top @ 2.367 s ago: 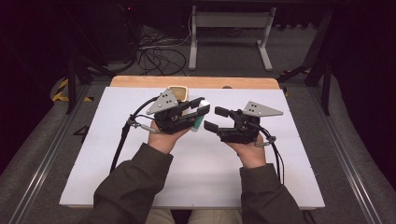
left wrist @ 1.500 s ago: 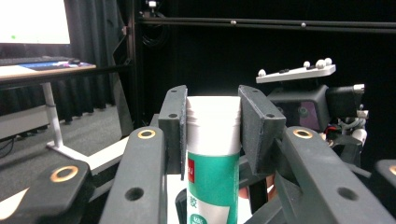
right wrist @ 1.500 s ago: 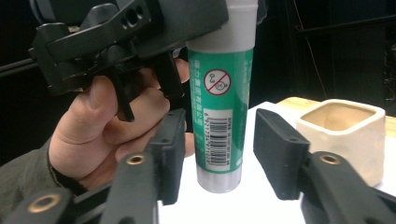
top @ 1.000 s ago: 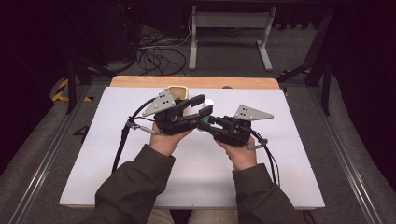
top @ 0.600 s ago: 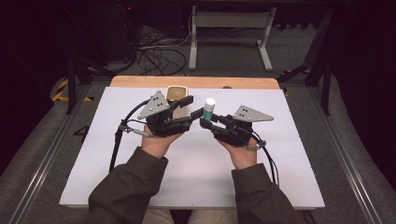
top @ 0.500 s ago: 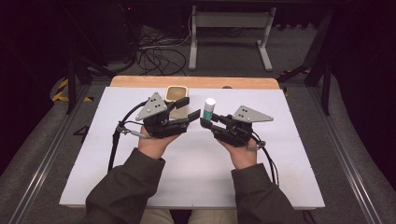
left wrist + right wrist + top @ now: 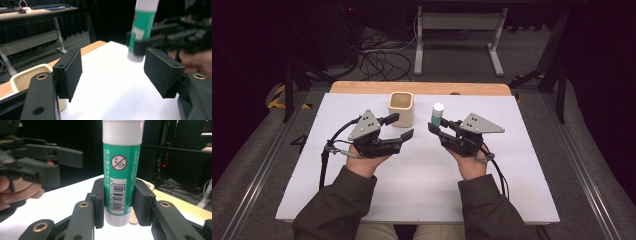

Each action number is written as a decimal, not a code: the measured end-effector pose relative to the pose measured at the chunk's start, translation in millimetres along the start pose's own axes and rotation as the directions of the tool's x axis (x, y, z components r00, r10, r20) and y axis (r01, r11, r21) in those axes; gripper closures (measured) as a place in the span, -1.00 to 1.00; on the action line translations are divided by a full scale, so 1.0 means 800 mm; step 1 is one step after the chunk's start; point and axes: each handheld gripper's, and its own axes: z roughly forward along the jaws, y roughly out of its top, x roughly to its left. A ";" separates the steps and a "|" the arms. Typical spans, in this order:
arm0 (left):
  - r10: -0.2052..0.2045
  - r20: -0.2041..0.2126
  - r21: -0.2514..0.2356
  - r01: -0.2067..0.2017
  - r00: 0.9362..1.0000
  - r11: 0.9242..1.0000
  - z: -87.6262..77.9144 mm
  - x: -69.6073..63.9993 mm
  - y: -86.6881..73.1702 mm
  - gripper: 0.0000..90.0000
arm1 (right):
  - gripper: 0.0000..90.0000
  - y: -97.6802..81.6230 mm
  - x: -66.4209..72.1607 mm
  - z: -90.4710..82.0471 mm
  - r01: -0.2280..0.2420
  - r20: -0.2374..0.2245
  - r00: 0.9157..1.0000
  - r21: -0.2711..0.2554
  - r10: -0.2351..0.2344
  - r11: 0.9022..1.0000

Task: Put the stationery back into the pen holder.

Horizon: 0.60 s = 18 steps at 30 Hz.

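Glue stick handed over, cup not yet reached

The green glue stick with a white cap stands upright, clamped in the right gripper above the white table; the left gripper, just opening, stands apart and empty near the cream square cup.

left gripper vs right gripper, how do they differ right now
The left gripper is open with nothing between its pads; its jaws have just been opening. The right gripper is shut on an upright glue stick. The left sits beside the cream cup; the right sits farther off. Both are black and hand-held.
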 end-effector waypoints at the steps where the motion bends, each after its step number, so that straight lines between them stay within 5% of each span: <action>1: 0.002 -0.003 -0.001 -0.002 1.000 1.000 -0.002 0.000 -0.002 -0.31 | 0.47 0.000 0.000 0.000 0.005 0.002 1.000 -0.004 -0.005 1.000; 18: -0.010 0.012 0.004 0.010 1.000 1.000 -0.022 0.007 -0.025 -0.37 | 0.46 -0.003 0.006 0.027 0.051 0.012 0.999 -0.012 -0.051 0.999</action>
